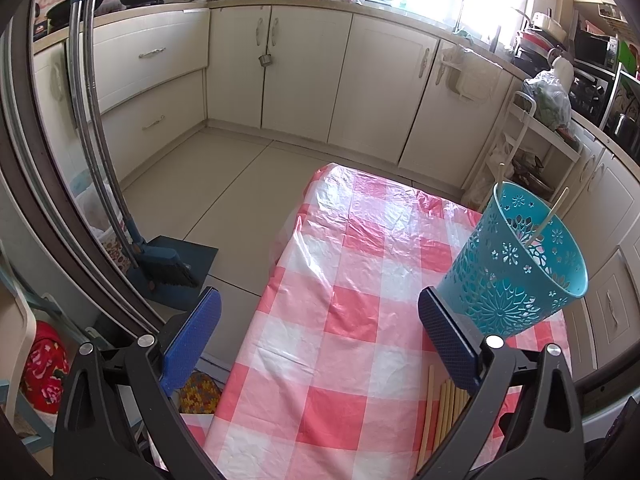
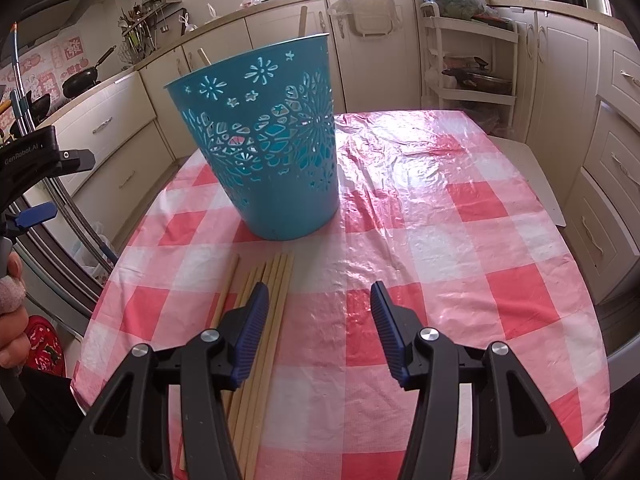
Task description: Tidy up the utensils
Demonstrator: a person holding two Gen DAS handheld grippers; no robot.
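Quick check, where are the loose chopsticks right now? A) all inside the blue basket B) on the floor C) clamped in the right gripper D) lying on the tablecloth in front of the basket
D: the chopsticks lie flat in a bundle on the tablecloth, on the near side of the basket; the right gripper is open above them with nothing between its fingers. Two sticks already stand in the basket.

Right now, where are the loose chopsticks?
In the right wrist view, the loose chopsticks lie flat on the checked tablecloth, just in front of the blue basket, partly under the right gripper's left jaw.
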